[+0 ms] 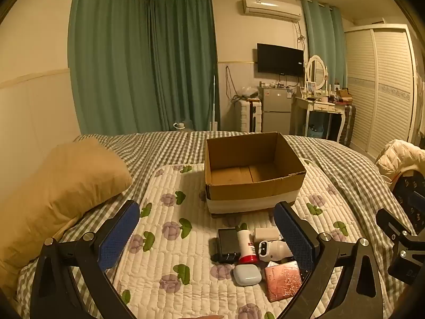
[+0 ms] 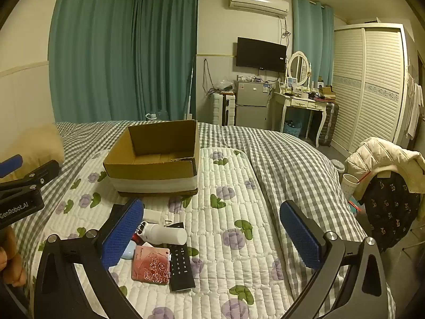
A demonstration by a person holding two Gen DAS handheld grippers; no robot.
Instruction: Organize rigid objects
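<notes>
Hovering wide-jawed and empty: left gripper, right gripper, above a quilted floral mat. Clustered near them lie pink wallet, black remote, white bottle. Cardboard box sits beyond, open-topped.

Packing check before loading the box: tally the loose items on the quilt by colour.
Black: 2 (flat device, remote)
White: 2 (block, handheld gadget)
White-and-red bottle: 1
Pale blue case: 1
Pink rose box: 1
Total: 7

Small items before open carton
</notes>
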